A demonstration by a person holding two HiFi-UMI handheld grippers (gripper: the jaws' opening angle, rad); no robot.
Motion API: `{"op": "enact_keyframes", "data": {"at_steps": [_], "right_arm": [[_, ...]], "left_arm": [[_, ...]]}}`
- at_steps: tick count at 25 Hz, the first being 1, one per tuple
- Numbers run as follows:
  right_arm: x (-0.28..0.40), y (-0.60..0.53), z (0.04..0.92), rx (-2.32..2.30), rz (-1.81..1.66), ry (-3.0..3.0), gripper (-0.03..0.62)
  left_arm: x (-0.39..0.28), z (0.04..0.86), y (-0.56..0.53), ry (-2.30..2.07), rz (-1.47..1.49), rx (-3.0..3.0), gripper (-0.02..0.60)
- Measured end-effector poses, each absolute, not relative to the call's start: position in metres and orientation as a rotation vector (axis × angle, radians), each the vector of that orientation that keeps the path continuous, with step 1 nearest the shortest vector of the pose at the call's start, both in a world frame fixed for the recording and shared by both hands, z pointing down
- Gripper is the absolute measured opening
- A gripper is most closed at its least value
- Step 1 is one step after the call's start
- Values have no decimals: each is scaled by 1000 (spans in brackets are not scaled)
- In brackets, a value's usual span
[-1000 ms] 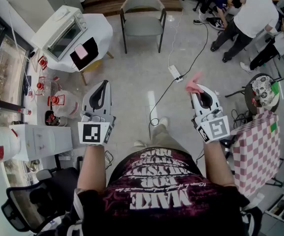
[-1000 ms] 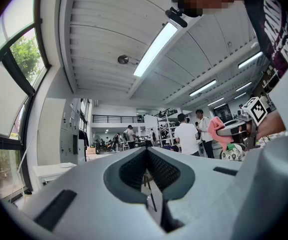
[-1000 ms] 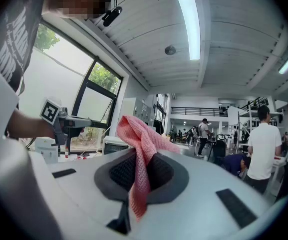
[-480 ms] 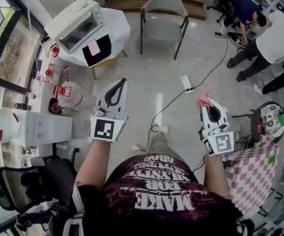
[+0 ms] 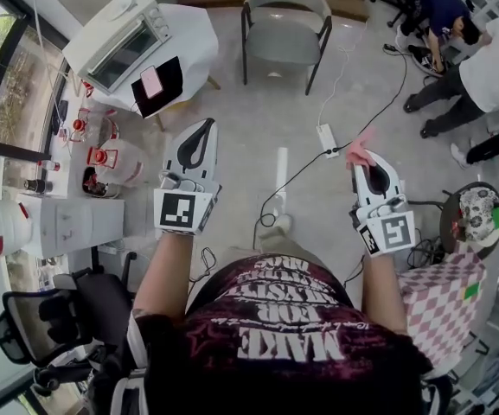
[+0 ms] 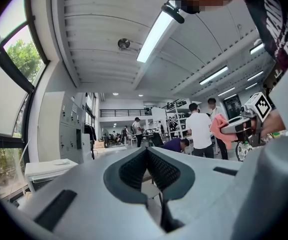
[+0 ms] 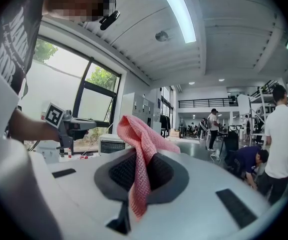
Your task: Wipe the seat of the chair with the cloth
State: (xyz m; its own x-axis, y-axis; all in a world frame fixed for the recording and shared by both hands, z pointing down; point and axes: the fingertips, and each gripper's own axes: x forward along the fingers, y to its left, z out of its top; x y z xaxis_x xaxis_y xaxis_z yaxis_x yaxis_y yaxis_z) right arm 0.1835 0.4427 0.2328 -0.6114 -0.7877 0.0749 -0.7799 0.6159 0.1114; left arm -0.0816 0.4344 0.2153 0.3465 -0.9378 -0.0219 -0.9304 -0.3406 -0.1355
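The pink cloth is pinched in the right hand-held gripper, whose jaws are closed tight on it. The cloth runs lengthwise up through the dark pads. One loose end stands above the tips and flops forward, and a shorter tail hangs down behind the pads. From the head view that bunched end of the cloth pokes out past the tips of the right hand-held gripper, pointing ahead and a little to the left, toward the chair. The chair stands on the floor well apart from both tools, with its backrest on the far side and the front of its grey seat turned toward the person. The right forearm is stretched forward at about waist height. The left forearm is held out in much the same way, roughly parallel to it. The left hand-held gripper also points ahead, and its jaws are pressed together with nothing between them, as its own view shows. To the left is a white surface carrying a toaster oven. A power strip lies on the floor between the grippers and the chair. Several people are busy at the far right.
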Motion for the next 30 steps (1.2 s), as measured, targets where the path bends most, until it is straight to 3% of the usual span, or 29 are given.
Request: {"op": "enact_keyframes", "data": {"at_steps": [11,30], "right_arm": [[225,389,241,1258,-59,-2767,28],[215,333,246,1259,1,-2774,28]], "left_arm": [[-47,209,395,1750,-129,-2424,3],[-44,210,327,1688,-135,-2475,3]]}}
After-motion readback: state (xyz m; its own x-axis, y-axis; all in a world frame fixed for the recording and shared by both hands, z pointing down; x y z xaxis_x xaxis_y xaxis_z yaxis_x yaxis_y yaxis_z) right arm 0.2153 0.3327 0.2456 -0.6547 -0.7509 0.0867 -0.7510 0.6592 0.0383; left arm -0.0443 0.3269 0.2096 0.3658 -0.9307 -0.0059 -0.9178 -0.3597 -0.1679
